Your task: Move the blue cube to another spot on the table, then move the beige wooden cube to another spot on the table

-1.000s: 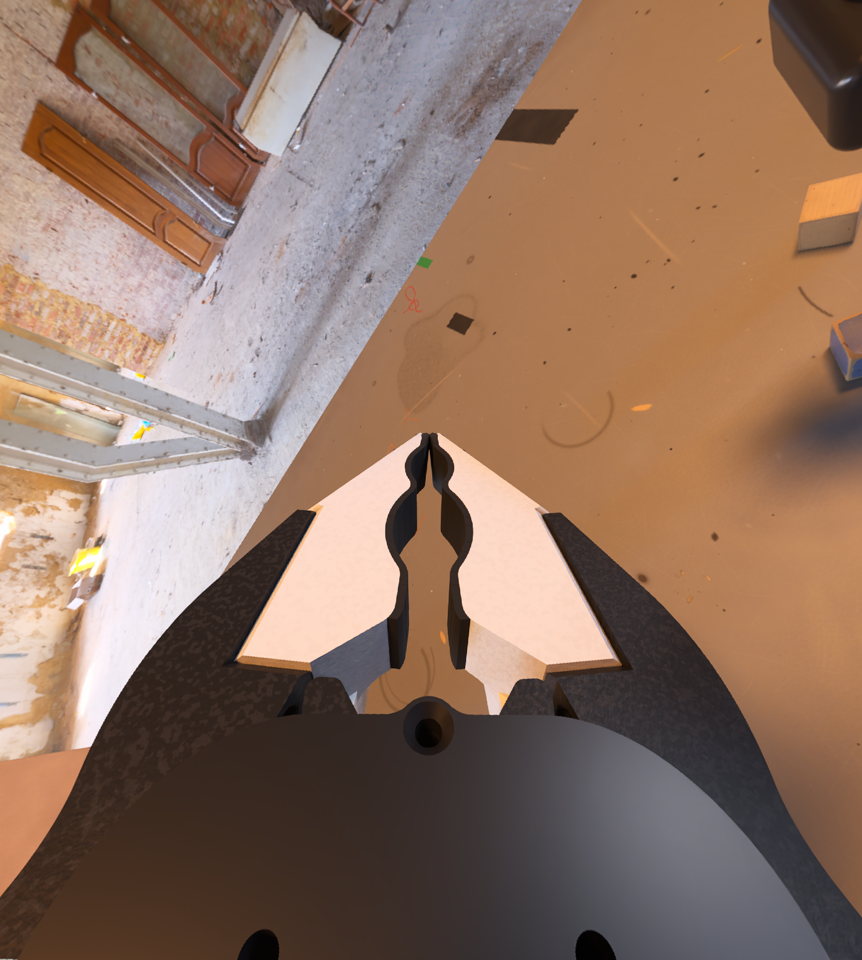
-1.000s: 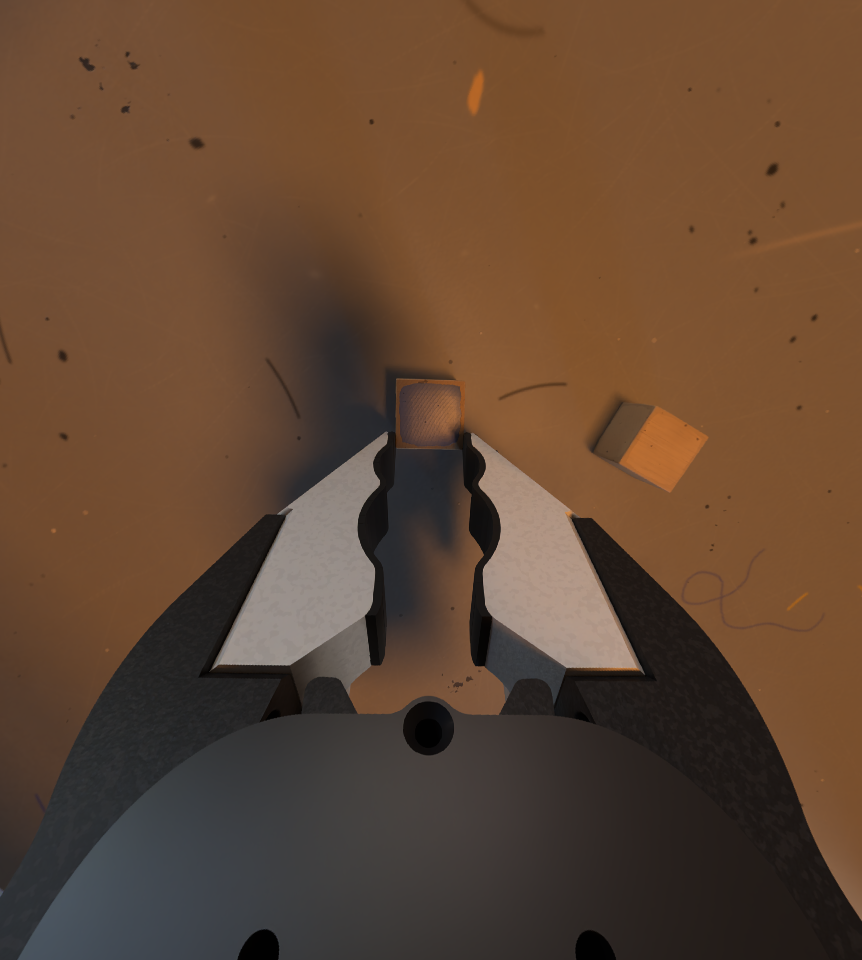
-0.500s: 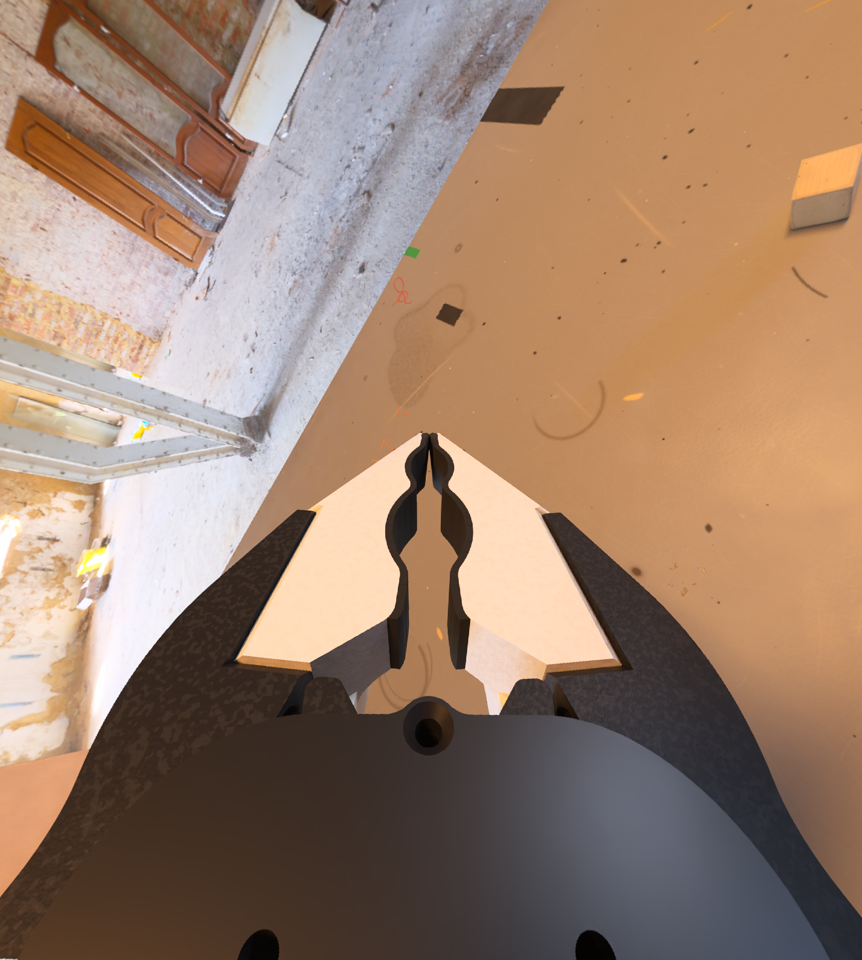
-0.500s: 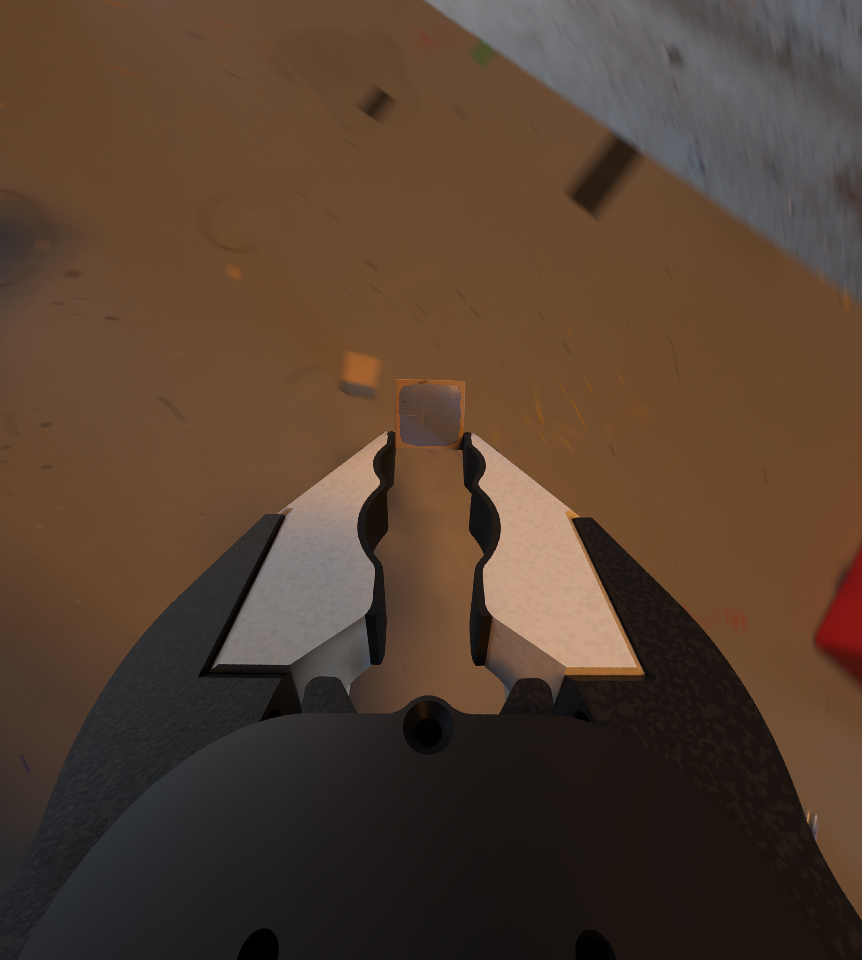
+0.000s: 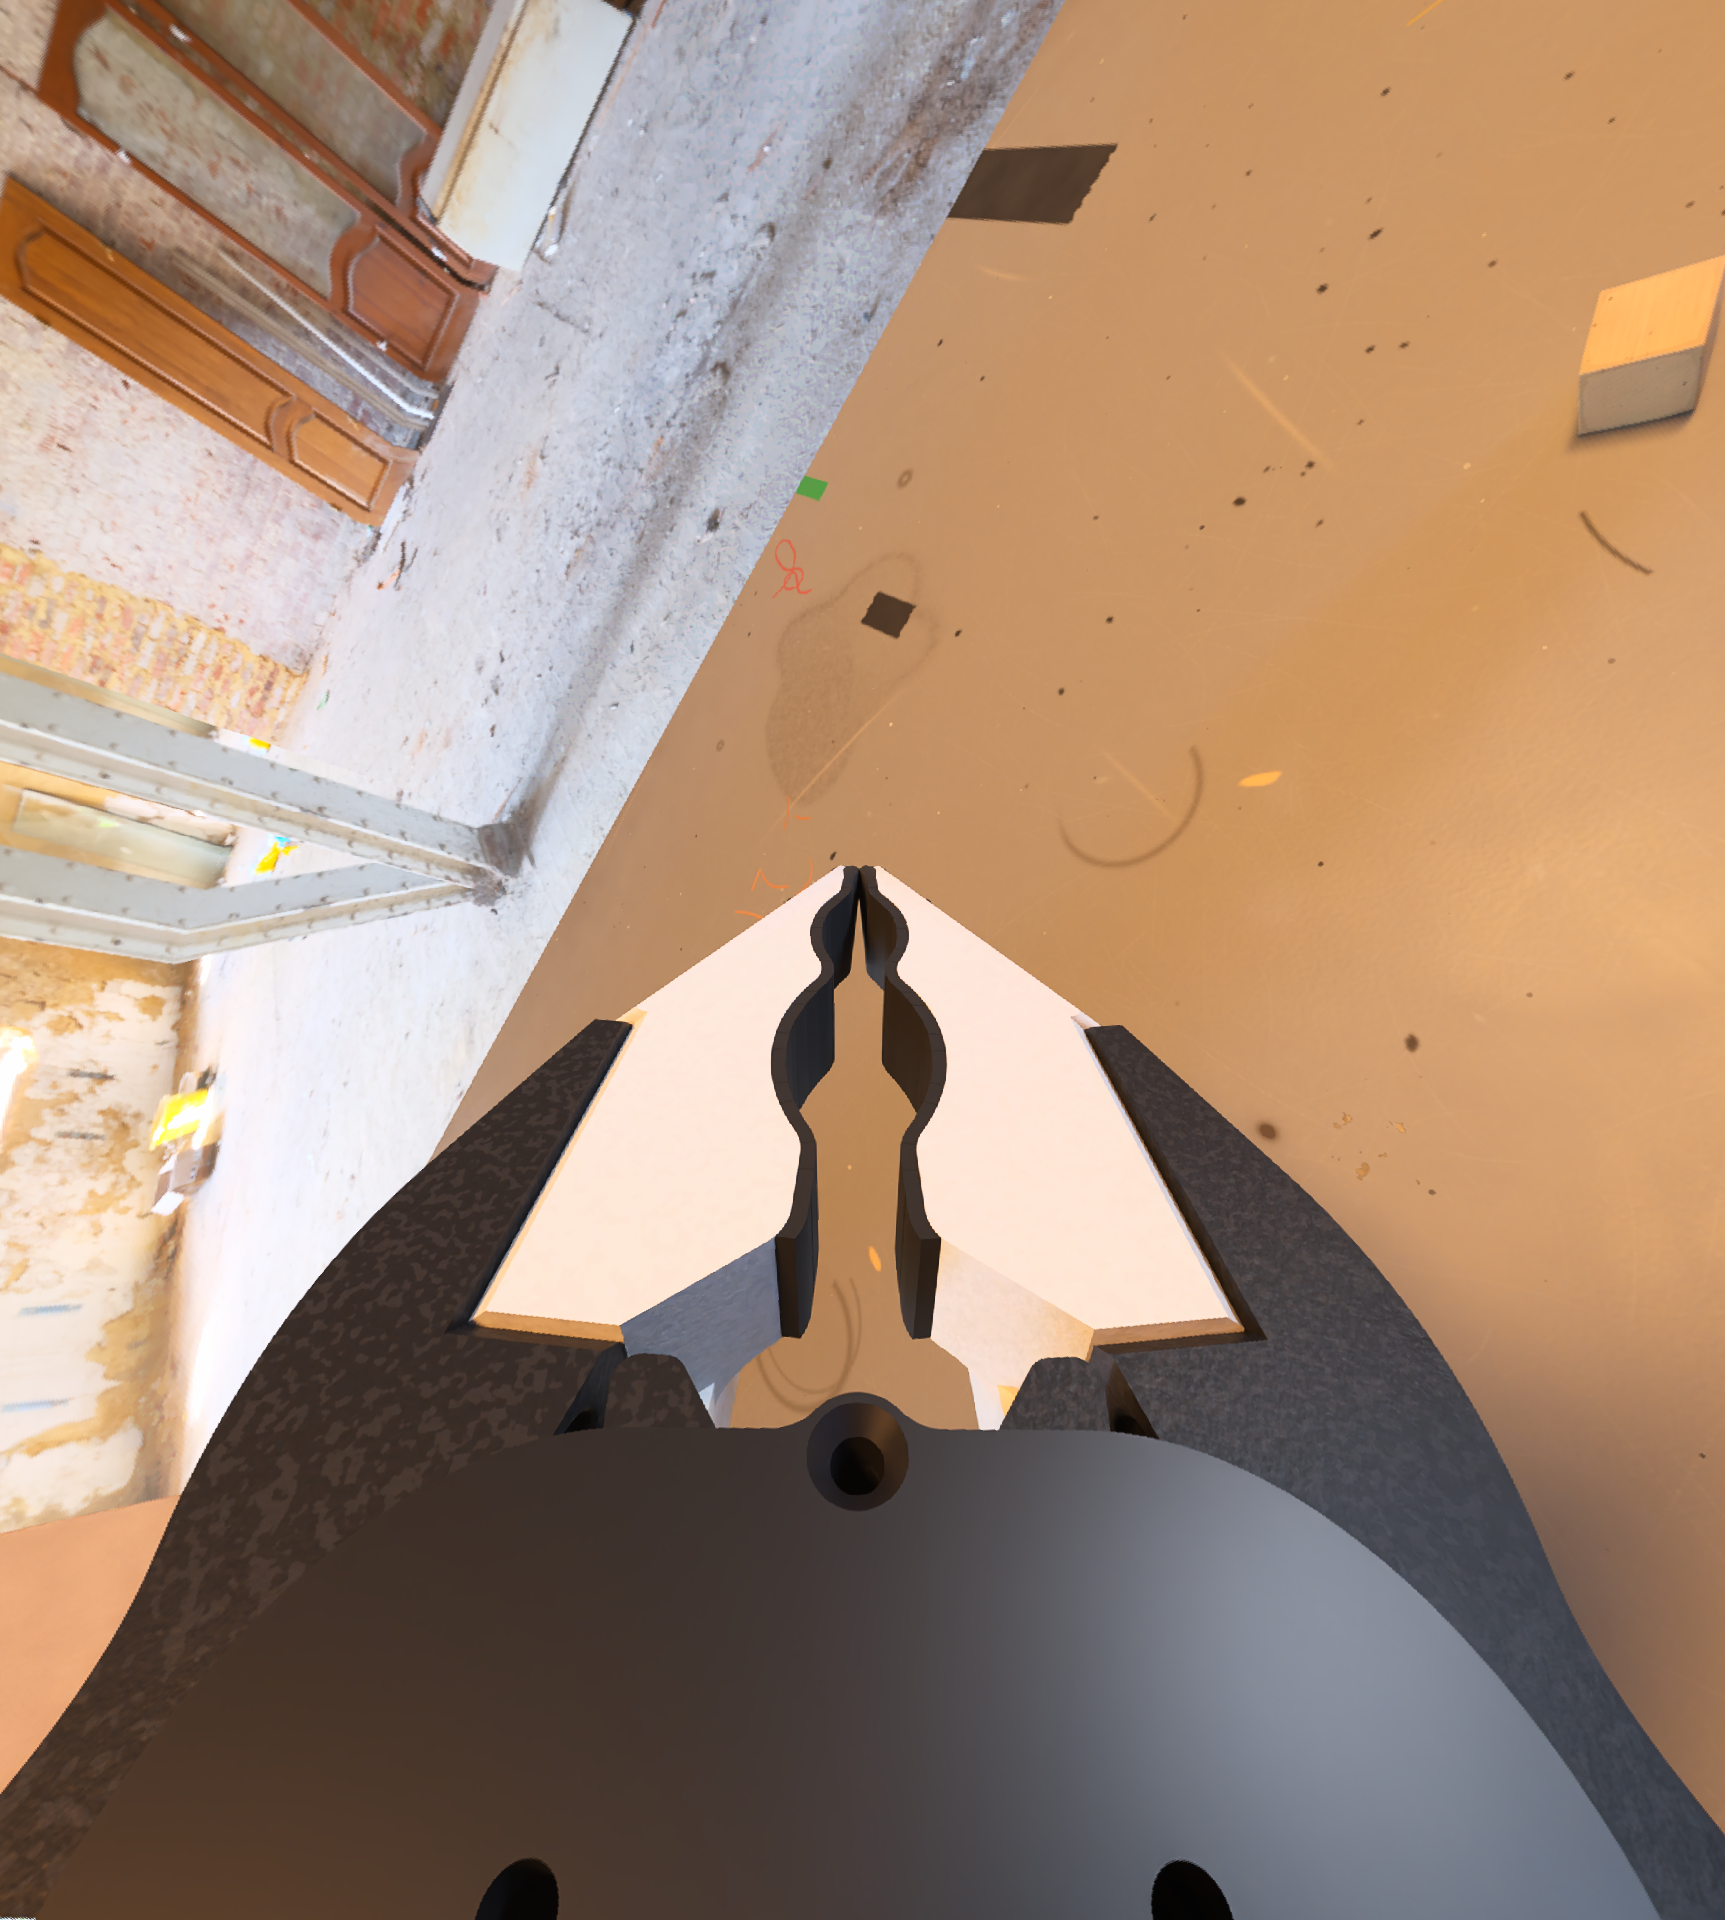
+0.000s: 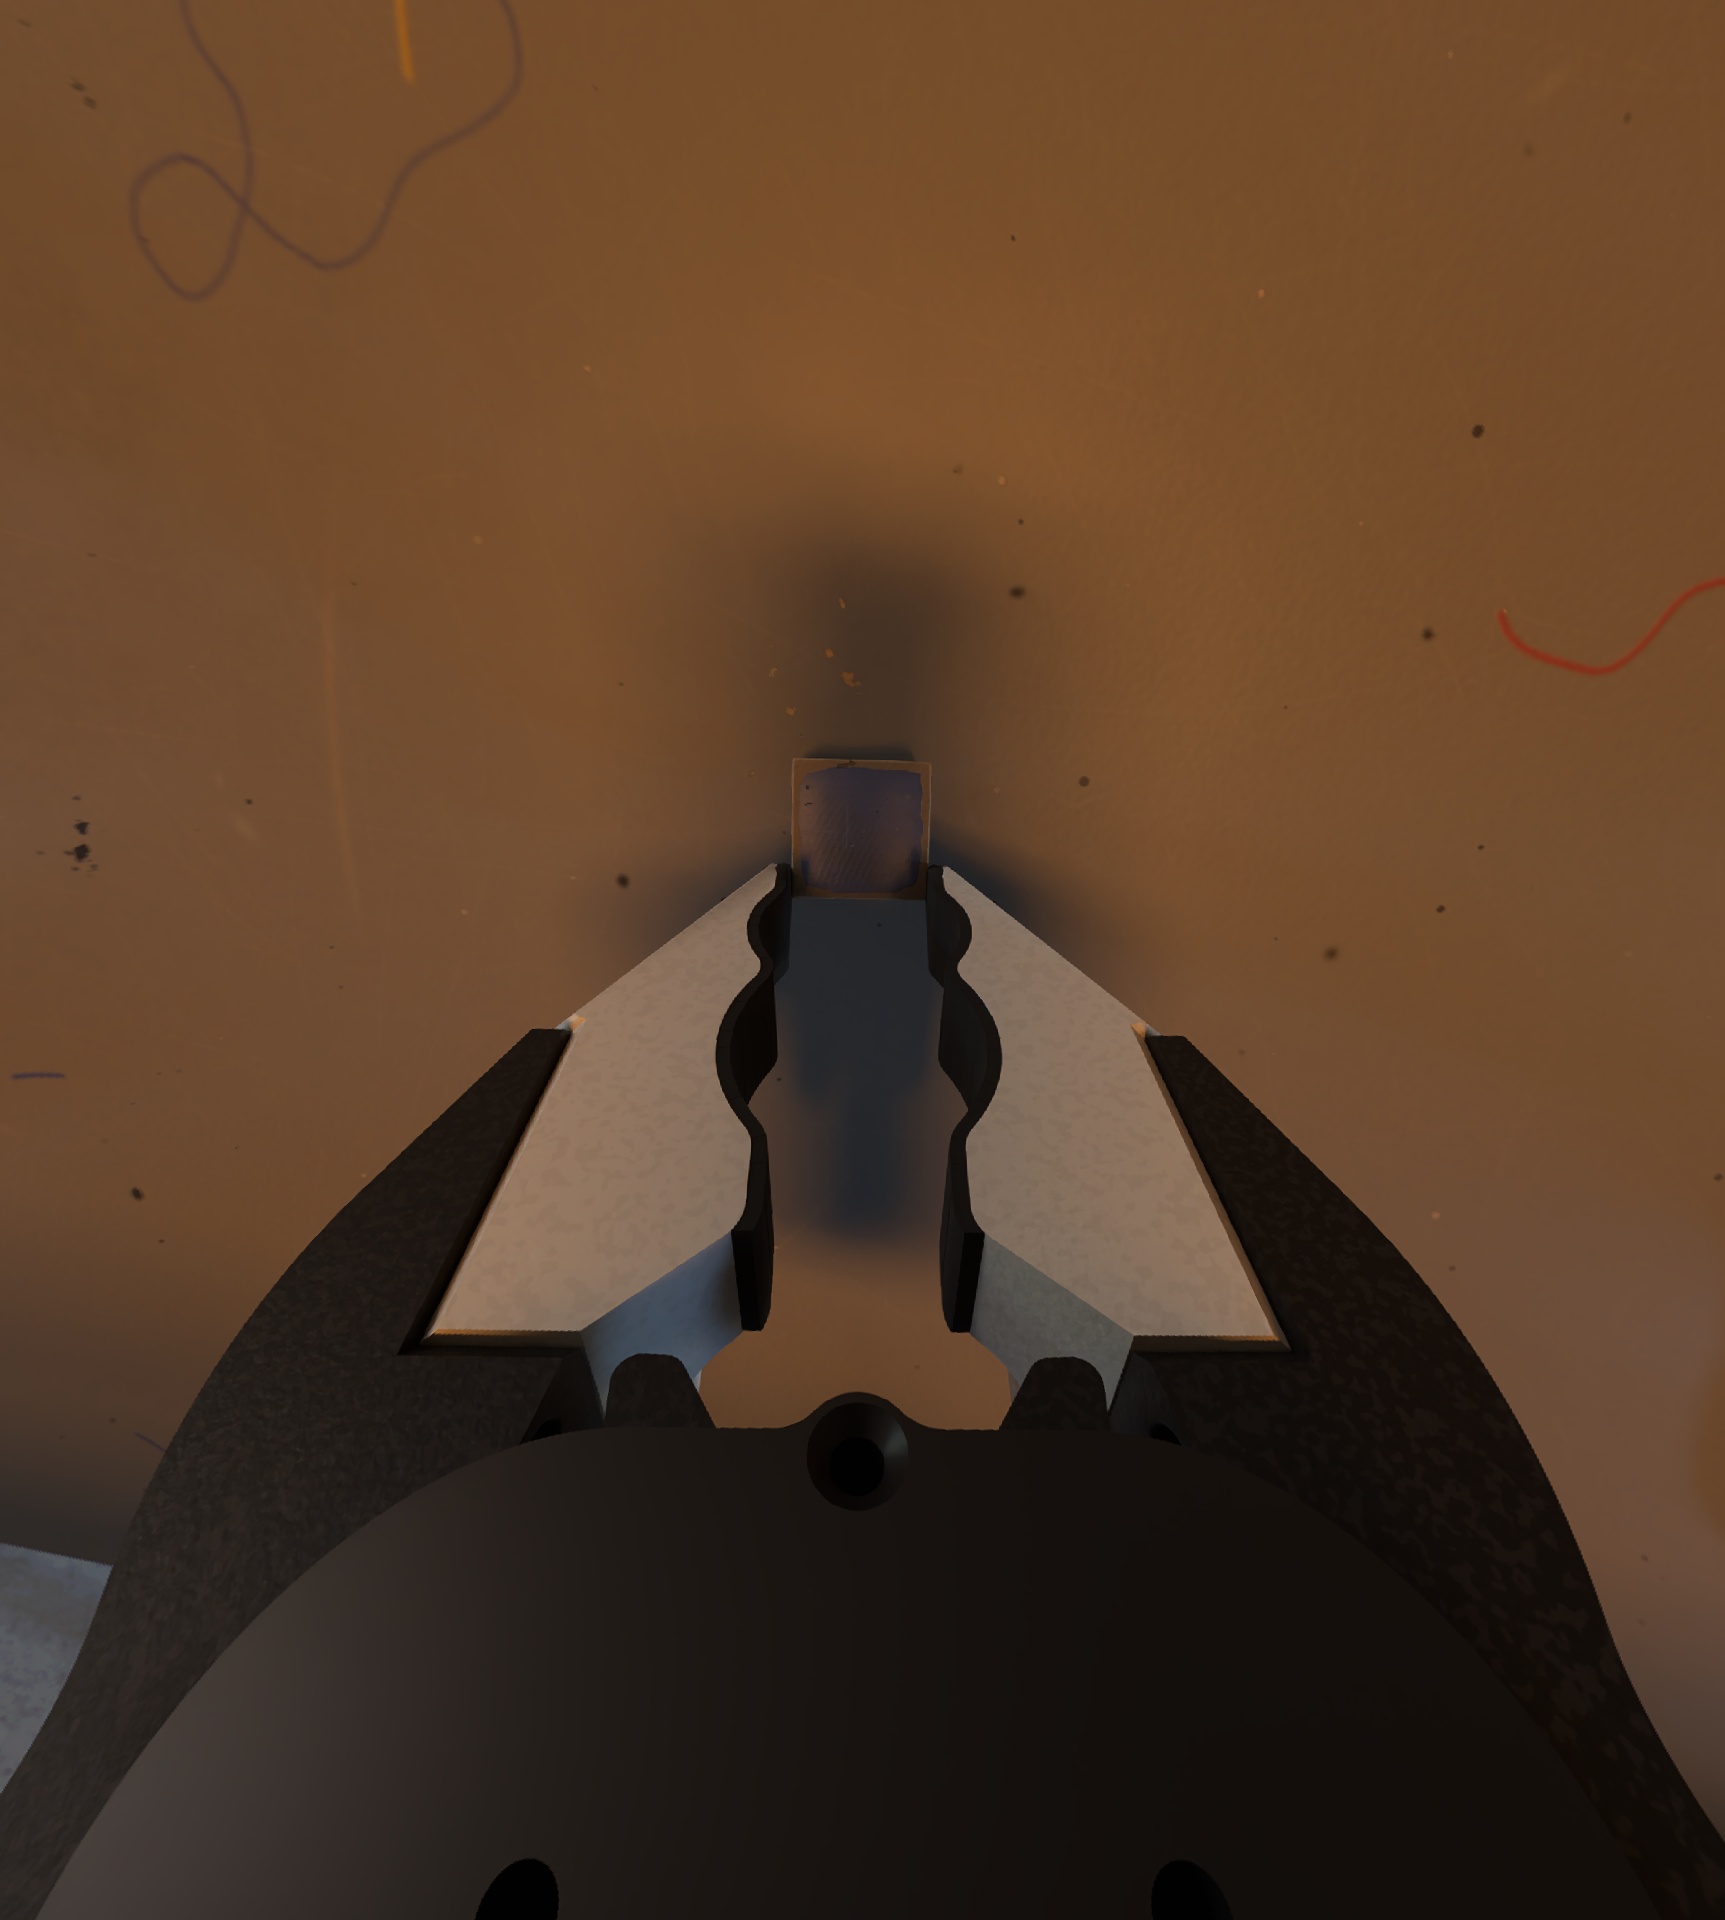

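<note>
Blue cube (image 6: 861, 826) sits pinched between the right gripper's (image 6: 860, 883) fingers, close above the worktop (image 6: 1253, 416). Only the fingertips hold it, so it could slip or twist. Beige cube (image 5: 1647, 348) rests well apart; left gripper's (image 5: 858, 878) fingers are pressed together, empty.

Left gripper (image 5: 859, 878): above the table (image 5: 1460, 1039), near its edge; fingertips together, nothing between them.
Wooden cube (image 5: 1647, 343): on the table, ahead and well to the right of the left gripper, well apart from it.
Floor (image 5: 546, 520): beyond the table edge, to the left in the left wrist view.
Right gripper (image 6: 860, 883): over the table (image 6: 318, 623).
Cube (image 6: 860, 826): between the right gripper's fingertips, at their front end.
</note>
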Available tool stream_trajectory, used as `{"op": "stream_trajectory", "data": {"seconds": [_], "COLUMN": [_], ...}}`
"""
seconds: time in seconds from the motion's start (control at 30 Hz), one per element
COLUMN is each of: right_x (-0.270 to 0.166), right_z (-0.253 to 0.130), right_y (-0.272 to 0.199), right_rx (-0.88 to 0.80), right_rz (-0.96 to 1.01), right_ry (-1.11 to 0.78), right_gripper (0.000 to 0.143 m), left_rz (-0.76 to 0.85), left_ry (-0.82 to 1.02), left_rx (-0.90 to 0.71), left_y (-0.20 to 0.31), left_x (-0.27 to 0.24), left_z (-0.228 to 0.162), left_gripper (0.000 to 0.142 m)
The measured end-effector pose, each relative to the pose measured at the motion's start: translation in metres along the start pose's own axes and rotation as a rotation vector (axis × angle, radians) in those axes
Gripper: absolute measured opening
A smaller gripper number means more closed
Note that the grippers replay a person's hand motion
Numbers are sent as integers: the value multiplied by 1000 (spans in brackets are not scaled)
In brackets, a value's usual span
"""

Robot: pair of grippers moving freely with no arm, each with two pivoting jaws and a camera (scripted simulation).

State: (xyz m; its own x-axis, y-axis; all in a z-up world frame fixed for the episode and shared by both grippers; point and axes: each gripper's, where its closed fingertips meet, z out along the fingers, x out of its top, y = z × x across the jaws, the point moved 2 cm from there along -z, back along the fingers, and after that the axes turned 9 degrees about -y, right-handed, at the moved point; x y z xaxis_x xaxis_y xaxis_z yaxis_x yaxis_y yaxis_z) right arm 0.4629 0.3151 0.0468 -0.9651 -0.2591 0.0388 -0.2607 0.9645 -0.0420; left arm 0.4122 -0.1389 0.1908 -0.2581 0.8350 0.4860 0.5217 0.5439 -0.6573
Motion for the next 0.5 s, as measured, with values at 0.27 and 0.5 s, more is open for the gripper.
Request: {"op": "stream_trajectory", "data": {"seconds": [0.27, 0.5], "right_x": [29, 92], "right_z": [-78, -141], "right_y": [-30, -188], "right_rx": [-80, 184], "right_rz": [-54, -320], "right_ry": [326, 834], "right_gripper": [35, 45], "left_rz": [8, 16], "left_ry": [-5, -13], "left_rx": [1, -4], "left_y": [2, 4], "left_x": [0, 0], "left_z": [1, 1], "left_gripper": [0, 0]}}
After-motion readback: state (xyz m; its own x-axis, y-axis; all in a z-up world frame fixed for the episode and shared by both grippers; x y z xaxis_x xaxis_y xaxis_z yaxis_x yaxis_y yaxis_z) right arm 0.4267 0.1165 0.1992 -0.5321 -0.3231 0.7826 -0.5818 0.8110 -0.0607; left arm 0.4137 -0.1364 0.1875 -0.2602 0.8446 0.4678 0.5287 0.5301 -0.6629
